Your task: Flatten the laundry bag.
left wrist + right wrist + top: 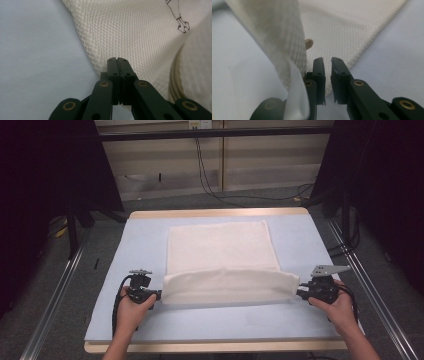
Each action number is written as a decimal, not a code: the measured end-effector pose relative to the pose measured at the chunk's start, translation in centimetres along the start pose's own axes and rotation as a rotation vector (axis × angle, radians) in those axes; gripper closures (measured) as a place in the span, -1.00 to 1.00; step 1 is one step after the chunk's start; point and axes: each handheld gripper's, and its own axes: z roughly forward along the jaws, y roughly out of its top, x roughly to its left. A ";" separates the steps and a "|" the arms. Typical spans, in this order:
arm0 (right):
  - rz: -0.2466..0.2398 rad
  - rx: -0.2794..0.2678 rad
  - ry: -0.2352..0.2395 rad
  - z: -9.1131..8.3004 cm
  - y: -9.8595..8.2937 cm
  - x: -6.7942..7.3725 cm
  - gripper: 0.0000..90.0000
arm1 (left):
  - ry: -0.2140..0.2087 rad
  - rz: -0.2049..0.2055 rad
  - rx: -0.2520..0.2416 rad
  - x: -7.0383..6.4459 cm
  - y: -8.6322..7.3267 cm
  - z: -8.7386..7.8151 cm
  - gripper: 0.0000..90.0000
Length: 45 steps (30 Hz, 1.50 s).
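Note:
A cream mesh cloth lies flat on the pale blue table top, with its near edge raised into a loose fold between the grippers. My left gripper sits at the fold's left end. In the left gripper view its jaws press together on the edge of the cloth. My right gripper is at the fold's right end. In the right gripper view its jaws stand a narrow gap apart with nothing between them, and the cloth drapes past the outer side of one jaw.
Bare blue surface surrounds the cloth on every side, with a wooden rim at the far edge. Metal rails run along both sides of the table. Cables lie on the floor beyond. A small dark print marks the cloth.

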 end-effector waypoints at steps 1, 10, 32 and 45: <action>0.007 0.004 0.010 -0.1 -0.2 0.2 0.78 | 0.005 0.003 0.001 0.0 0.0 -0.2 0.95; 0.040 0.033 -0.062 0.3 -0.4 0.4 0.55 | 0.057 -0.030 -0.039 0.4 -0.2 -0.6 0.53; 0.047 0.116 -0.114 1.5 0.0 1.9 0.91 | 0.080 0.016 0.020 -1.0 0.5 0.9 0.88; 0.046 0.097 -0.134 2.8 1.5 1.7 0.97 | 0.097 -0.024 -0.066 1.0 2.4 1.0 0.93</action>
